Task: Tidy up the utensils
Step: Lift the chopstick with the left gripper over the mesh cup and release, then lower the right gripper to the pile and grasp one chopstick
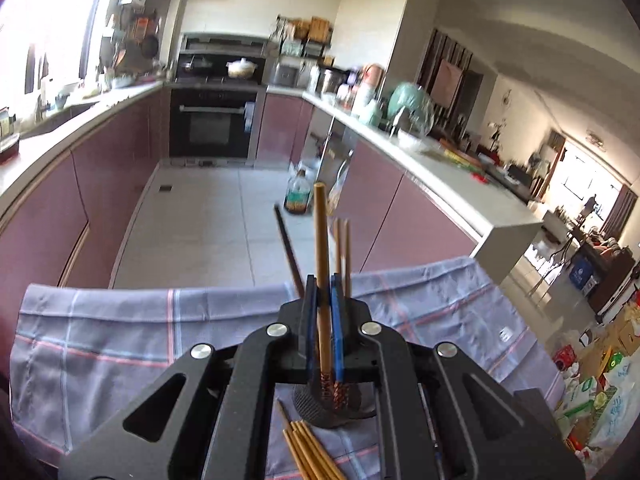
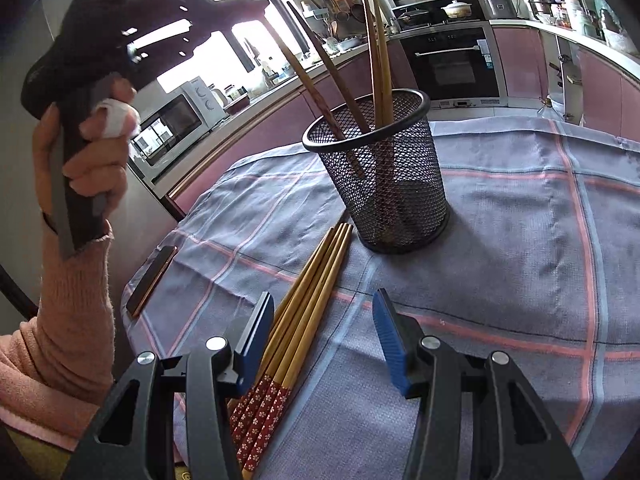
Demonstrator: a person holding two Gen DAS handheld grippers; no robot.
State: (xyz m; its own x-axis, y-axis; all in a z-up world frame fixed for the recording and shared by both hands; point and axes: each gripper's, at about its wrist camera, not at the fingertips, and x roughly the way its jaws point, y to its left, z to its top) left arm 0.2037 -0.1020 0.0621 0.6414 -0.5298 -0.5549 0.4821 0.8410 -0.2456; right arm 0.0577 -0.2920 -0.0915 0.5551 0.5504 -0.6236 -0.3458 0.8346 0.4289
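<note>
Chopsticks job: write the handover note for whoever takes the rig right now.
Left gripper: shut on one bamboo chopstick, raised above the mesh holder.
Right gripper: open, empty, hovering over the loose chopsticks on the checked cloth.
Done: four chopsticks stand in the holder, two dark, two bamboo.
Left: drop the held one in, then move the loose bundle beside the holder into it.

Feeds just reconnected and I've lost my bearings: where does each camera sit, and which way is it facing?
Left wrist: behind the left claw, shut on a chopstick, facing the oven; no hand shows.
Right wrist: behind the open right claw, looking down at loose chopsticks on checked cloth; the person's left hand shows.
Both show the mesh holder and loose chopsticks.
</note>
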